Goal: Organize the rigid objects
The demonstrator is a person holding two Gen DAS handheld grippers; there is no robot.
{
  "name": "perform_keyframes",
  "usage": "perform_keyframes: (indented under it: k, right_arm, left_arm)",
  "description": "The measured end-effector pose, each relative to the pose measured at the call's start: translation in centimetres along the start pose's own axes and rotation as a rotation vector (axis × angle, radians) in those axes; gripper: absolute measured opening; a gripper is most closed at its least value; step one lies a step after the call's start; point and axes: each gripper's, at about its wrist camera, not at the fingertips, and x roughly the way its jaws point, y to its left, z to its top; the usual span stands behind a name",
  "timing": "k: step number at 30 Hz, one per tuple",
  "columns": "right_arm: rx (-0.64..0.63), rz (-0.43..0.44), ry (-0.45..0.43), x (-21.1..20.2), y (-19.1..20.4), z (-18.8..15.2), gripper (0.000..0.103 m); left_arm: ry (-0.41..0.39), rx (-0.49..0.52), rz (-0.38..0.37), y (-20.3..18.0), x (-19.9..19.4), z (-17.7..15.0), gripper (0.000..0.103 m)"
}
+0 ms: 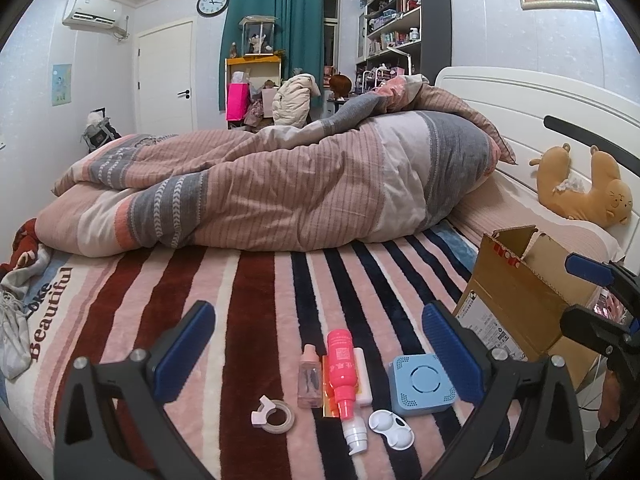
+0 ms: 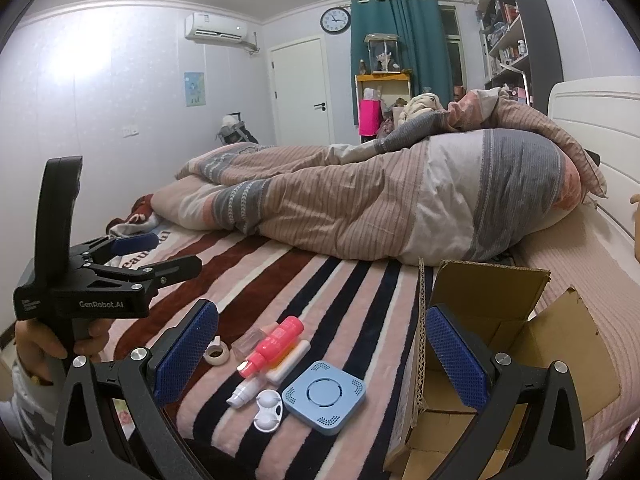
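Small items lie on the striped blanket: a pink spray bottle (image 1: pixel 341 368) (image 2: pixel 274 341), a clear small bottle (image 1: pixel 310 378) (image 2: pixel 251 340), a tape ring (image 1: pixel 276 416) (image 2: pixel 216 354), a white contact lens case (image 1: pixel 392 428) (image 2: pixel 269 410), a light blue square box (image 1: pixel 422 384) (image 2: pixel 324 396) and a white flat item (image 1: pixel 363 376) (image 2: pixel 289 362) under the spray bottle. An open cardboard box (image 1: pixel 516 292) (image 2: pixel 492 312) stands to their right. My left gripper (image 1: pixel 316 344) (image 2: pixel 156 254) is open and empty above the items. My right gripper (image 2: pixel 322 354) (image 1: pixel 592 296) is open and empty, near the box.
A bunched striped duvet (image 1: pixel 280 184) (image 2: pixel 380 200) fills the bed behind the items. A plush cat (image 1: pixel 588 188) leans on the white headboard (image 1: pixel 520 108). Clothes (image 1: pixel 16 280) lie at the bed's left edge.
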Motion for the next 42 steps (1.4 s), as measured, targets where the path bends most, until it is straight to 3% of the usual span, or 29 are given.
perform_keyframes:
  k: [29,37,41,42]
  right_arm:
    - [-0.023,-0.031,-0.026,0.0,0.5,-0.1,0.103]
    - [-0.023,-0.077,0.002,0.4,1.8,0.3,0.103]
    - [-0.022,-0.039,0.005,0.7,3.1,0.7,0.103]
    - [-0.036,-0.037,0.005,0.9,3.6,0.8,0.097]
  left_arm:
    - [-0.001,-0.002,-0.008,0.1,0.0,-0.2,0.103]
    - [-0.016,0.001,-0.027,1.4,0.2,-0.5,0.103]
    - [-0.016,0.008,-0.033,2.9,0.4,-0.6,0.103]
    - [-0.012,0.008,-0.036,3.3,0.6,-0.7,0.103]
